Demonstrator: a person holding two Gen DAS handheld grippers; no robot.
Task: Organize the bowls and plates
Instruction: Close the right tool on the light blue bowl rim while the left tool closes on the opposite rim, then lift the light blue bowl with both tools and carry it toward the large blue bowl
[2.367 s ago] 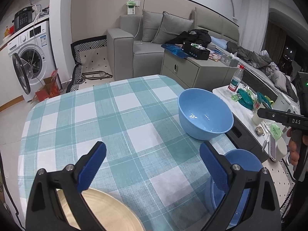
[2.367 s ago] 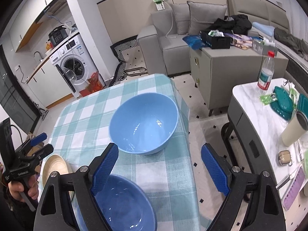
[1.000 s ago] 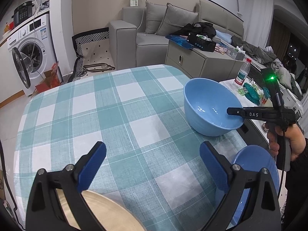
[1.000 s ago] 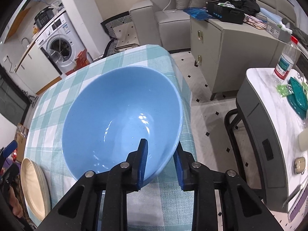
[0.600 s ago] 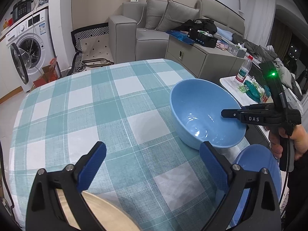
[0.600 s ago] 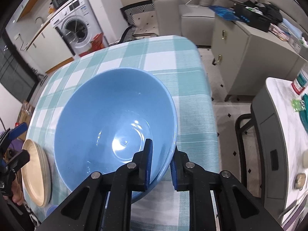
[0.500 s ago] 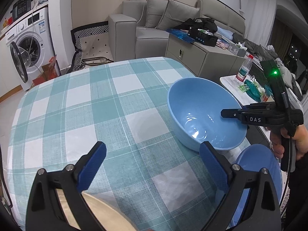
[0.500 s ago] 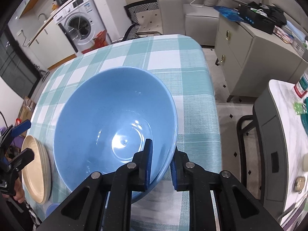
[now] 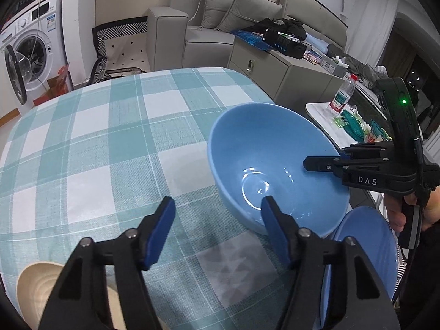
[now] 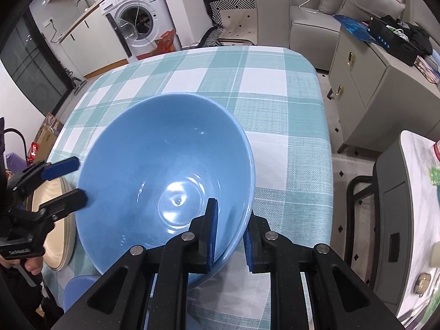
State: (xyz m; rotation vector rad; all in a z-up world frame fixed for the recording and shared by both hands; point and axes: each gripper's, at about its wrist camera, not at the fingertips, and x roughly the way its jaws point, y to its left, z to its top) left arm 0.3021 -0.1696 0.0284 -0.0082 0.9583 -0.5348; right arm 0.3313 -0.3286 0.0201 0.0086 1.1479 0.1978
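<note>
Right tongs (image 10: 230, 221) clamped on near rim of large blue bowl (image 10: 165, 170), over checked table (image 10: 275, 88); left tongs (image 9: 217, 217) half-wide, closing, nothing between, above beige plates (image 9: 35, 288)

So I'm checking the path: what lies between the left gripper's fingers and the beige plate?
Only bare checked tablecloth, seen in the left wrist view between the left gripper and beige plate.

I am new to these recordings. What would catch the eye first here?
A big blue bowl held tilted above the checked tablecloth, its rim pinched by the right gripper. The left gripper is closing on nothing beside it, above beige plates.
</note>
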